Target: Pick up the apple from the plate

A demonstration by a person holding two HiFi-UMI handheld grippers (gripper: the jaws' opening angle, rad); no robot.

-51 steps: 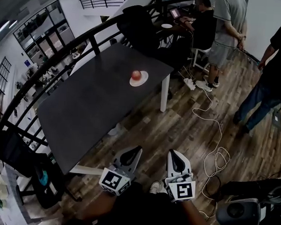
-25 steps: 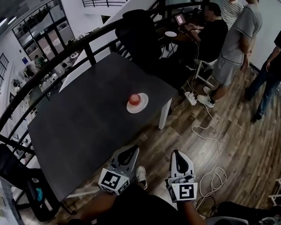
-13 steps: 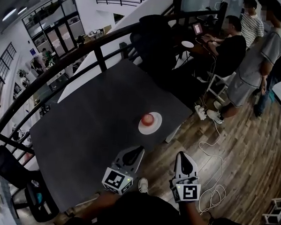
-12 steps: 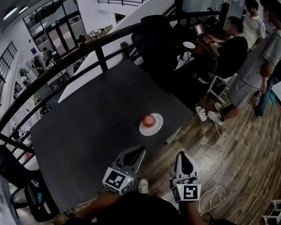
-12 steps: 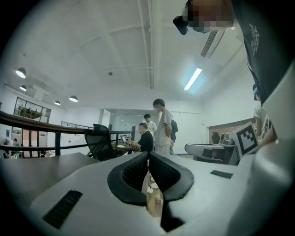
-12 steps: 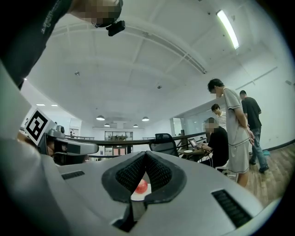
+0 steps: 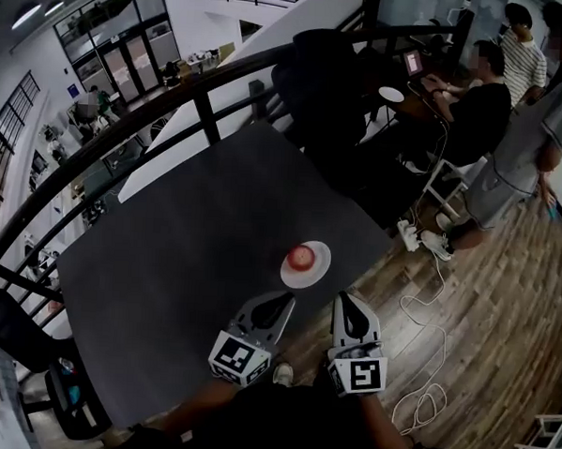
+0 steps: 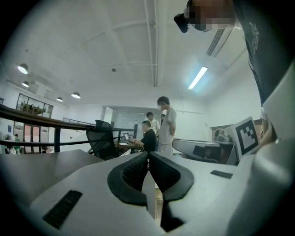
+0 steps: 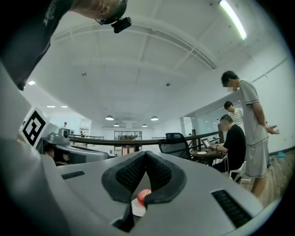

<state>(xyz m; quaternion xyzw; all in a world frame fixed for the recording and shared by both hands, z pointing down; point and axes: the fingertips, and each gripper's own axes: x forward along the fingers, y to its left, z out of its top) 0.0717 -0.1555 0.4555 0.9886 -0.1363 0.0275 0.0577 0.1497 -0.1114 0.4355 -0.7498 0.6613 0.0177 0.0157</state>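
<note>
A red apple (image 7: 300, 257) sits on a small white plate (image 7: 319, 270) near the right front edge of a dark table (image 7: 186, 251). In the head view my left gripper (image 7: 284, 302) and right gripper (image 7: 341, 299) are side by side just short of the plate, both shut with nothing held. The left one is over the table's edge, the right one just off it. In the right gripper view the apple (image 9: 143, 195) and plate (image 9: 137, 207) show through the gap below the closed right gripper (image 9: 146, 153). The left gripper (image 8: 148, 155) view shows closed jaws and no apple.
Three people (image 7: 475, 107) are at a desk beyond the table's far right, one seated. A black office chair (image 7: 327, 71) stands behind the table. A dark railing (image 7: 136, 127) curves along the far left. White cables (image 7: 426, 330) lie on the wooden floor at right.
The table, plate and apple have come closer in the head view. Both grippers have advanced toward the plate and now sit just before it, still shut.
</note>
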